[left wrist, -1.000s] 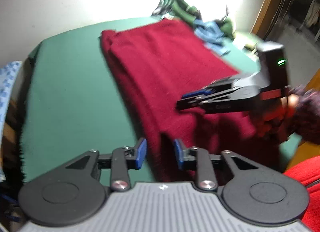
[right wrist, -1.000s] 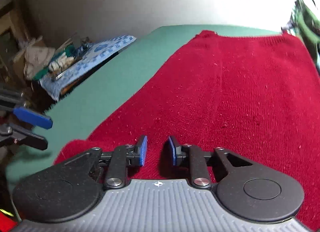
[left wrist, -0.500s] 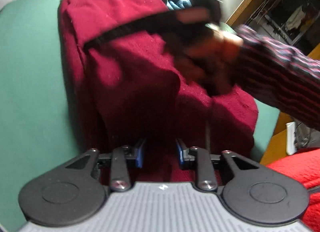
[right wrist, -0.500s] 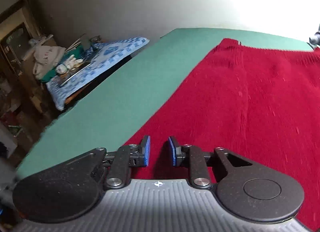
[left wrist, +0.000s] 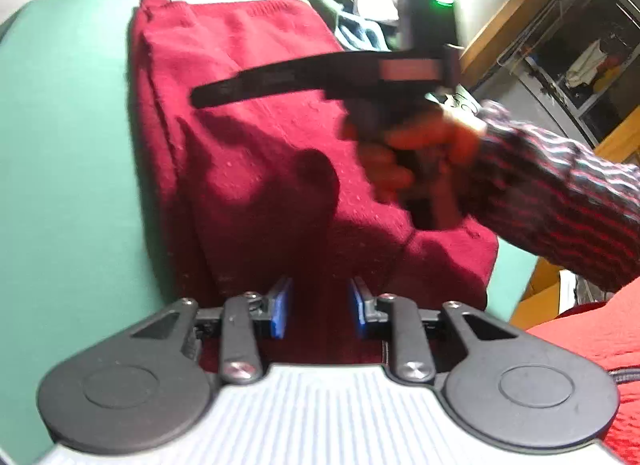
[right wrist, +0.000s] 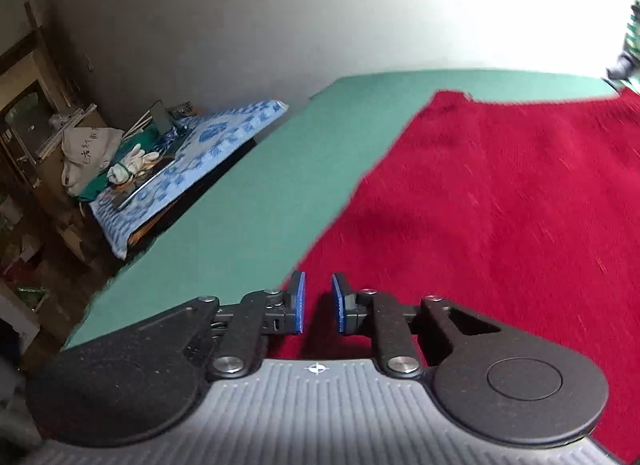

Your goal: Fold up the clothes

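Red knitted sweater [left wrist: 280, 145] lies flat on the green counter [left wrist: 72, 145] for folding. Left gripper [left wrist: 318, 307] fingers, partly open, straddle its near hem; right gripper [right wrist: 318, 303] fingers are closing, empty, over its left edge.

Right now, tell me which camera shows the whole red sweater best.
The left wrist view. It takes in the red sweater from far edge to near end on the green table, though the right gripper crosses it. The right wrist view shows only its left edge and part of the knit, cut off at the frame.
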`<action>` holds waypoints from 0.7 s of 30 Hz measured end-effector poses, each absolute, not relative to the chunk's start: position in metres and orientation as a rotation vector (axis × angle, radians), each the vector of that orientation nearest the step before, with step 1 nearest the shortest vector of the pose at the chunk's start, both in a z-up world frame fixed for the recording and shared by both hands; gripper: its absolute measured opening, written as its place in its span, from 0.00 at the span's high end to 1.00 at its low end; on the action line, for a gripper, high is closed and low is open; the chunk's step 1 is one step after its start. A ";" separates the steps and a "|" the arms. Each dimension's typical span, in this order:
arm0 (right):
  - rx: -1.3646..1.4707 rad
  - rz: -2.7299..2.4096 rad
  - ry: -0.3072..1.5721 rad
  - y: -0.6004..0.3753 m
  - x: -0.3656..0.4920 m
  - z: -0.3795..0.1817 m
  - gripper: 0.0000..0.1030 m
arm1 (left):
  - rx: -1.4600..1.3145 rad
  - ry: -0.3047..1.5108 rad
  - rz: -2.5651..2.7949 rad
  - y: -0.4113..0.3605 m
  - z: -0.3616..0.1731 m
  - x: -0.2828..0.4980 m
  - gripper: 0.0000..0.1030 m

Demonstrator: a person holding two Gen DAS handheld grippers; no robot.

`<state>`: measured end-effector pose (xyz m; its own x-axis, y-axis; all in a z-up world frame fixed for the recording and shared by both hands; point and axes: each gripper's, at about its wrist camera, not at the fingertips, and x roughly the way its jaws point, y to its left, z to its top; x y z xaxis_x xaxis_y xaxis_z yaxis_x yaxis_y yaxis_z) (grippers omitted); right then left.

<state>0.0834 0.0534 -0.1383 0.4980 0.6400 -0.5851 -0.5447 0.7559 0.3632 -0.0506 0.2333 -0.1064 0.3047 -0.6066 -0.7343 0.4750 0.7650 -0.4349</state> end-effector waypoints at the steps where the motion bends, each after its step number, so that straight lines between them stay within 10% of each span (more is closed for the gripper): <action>1: 0.162 0.708 0.785 0.046 0.080 -0.140 0.84 | -0.133 1.047 -0.720 0.232 -0.111 -0.049 0.75; 21: 0.361 0.686 0.821 -0.026 -0.047 -0.138 0.73 | -0.042 1.072 -0.796 0.226 -0.117 -0.043 0.61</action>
<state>-0.0468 -0.0257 -0.1383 0.4859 0.6824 -0.5461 -0.4160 0.7301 0.5422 -0.0434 0.2258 -0.1166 0.2334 -0.5988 -0.7661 0.5603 0.7268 -0.3974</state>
